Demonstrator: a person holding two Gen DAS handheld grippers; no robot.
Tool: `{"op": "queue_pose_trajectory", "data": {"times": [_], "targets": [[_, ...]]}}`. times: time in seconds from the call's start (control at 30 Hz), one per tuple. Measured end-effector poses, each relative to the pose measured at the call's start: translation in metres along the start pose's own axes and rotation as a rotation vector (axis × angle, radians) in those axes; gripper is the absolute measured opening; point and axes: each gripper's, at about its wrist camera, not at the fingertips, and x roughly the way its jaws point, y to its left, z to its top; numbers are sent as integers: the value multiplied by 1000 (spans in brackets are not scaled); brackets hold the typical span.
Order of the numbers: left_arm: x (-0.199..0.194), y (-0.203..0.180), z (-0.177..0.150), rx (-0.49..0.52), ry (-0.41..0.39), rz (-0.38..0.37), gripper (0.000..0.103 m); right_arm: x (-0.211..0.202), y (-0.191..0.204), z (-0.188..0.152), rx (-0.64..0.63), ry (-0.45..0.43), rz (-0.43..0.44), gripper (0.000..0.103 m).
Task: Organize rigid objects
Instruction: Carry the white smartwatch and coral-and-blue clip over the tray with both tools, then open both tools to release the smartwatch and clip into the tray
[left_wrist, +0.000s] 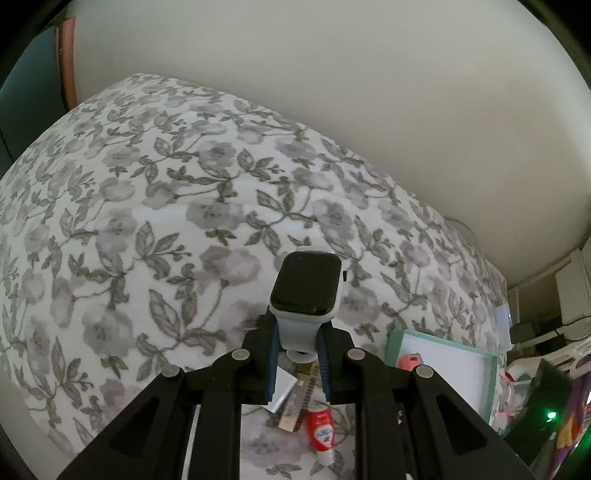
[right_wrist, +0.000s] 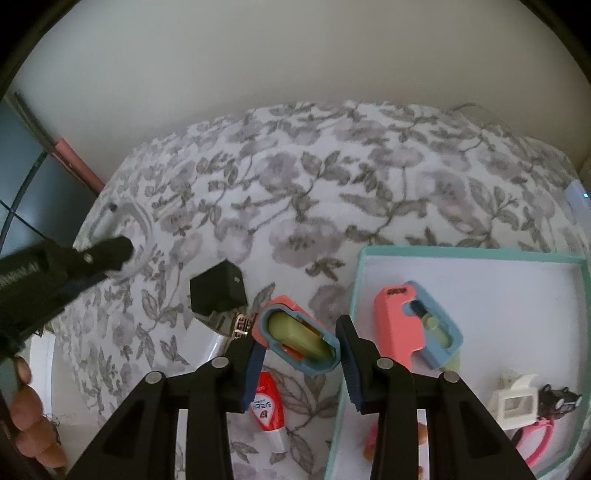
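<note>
My left gripper (left_wrist: 297, 345) is shut on the pale strap of a smartwatch (left_wrist: 306, 288) with a dark screen, held above the floral bedspread (left_wrist: 147, 206). It also shows at the left of the right wrist view (right_wrist: 110, 254). My right gripper (right_wrist: 301, 350) is open around a pink and blue case (right_wrist: 297, 339) with a green insert, just left of the mint-rimmed white tray (right_wrist: 360, 269). A second pink and blue case (right_wrist: 417, 325) lies in the tray. A red and white tube (right_wrist: 267, 410) lies on the bed below the right gripper.
A black box (right_wrist: 218, 291) sits on a white sheet beside a small patterned item. The tray also holds a white clip (right_wrist: 515, 402), a black figure and pink pieces. A wall runs behind the bed. Clutter stands at the right (left_wrist: 546, 369).
</note>
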Motion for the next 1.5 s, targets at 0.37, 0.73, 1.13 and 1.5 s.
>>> {"op": "queue_pose_trajectory", "data": {"times": [0.37,0.73,1.13,1.5], "targets": [[4,-61,-21,108,5,-57,19,-42,-83,3,191,-70,-62,40],[28,-131,-62,263,59,-84,19,-62,-167,-15,348,-51,-204,40],[56,-188,-106,424,126,-79,19,-66,-203,-27,365,-14,-359,40],[74,-201,-125,475,171,-45,20,-54,-196,-27,315,28,-398,40]]}}
